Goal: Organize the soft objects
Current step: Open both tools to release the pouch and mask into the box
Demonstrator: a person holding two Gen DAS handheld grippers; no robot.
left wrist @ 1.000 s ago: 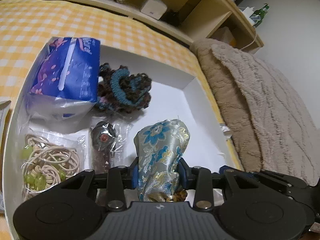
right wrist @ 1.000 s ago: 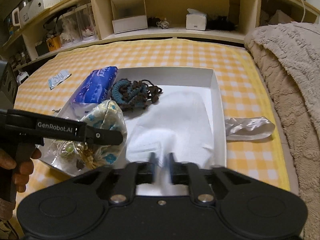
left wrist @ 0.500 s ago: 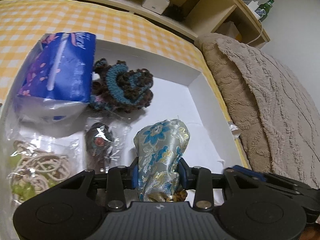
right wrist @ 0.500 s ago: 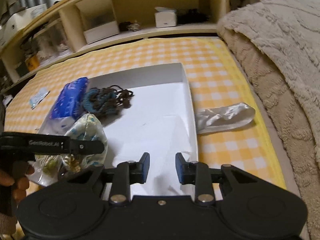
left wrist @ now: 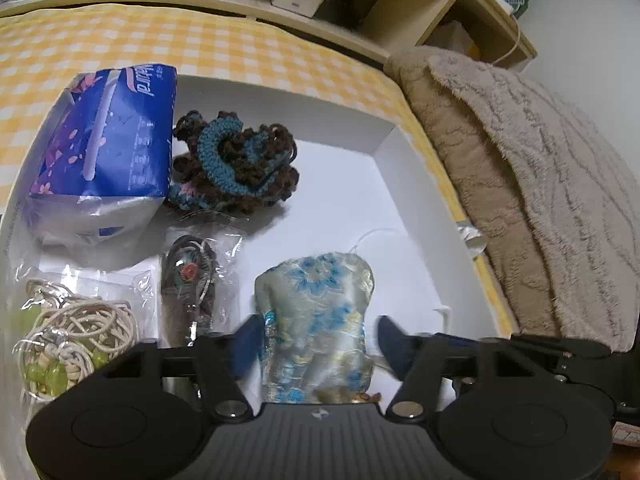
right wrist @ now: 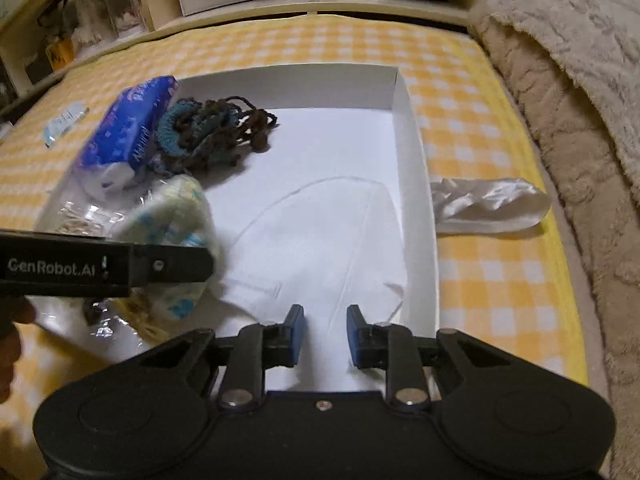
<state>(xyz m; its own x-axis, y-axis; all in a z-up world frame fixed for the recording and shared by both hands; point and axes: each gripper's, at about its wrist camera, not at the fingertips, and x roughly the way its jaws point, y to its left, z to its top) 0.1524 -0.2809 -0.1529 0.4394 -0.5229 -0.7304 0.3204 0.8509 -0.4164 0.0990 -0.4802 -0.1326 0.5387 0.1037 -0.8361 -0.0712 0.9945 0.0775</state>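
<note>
1. Left wrist view: the left gripper (left wrist: 318, 338) was clamped on the brocade drawstring pouch (left wrist: 316, 320) a second ago; its jaws are now opening and stand clear on either side, with the pouch between them and resting on the floor of the white cardboard tray (left wrist: 384, 148). My reading: the pouch has been delivered and this placement is essentially done.
2. Same view, tray contents: blue tissue pack (left wrist: 104, 140) at the far left, crocheted yarn piece (left wrist: 236, 168) beside it, a small bagged trinket (left wrist: 192, 276) just left of the pouch, and a bag of cream elastic bands (left wrist: 76, 340) in the near left corner.
3. Right wrist view: the right gripper (right wrist: 322, 338) has come lower over the white cloth (right wrist: 320, 240) lying in the tray; its jaws are narrowly apart and closing slightly, with nothing between them.
4. Same view: a white satin pouch (right wrist: 488, 208) lies outside the tray on the bed, likely still to be stowed.
5. Surface and room: yellow checked bedsheet (right wrist: 280, 48), beige fleece blanket (right wrist: 568, 80) to the right, wooden shelving (right wrist: 320, 4) behind.
</note>
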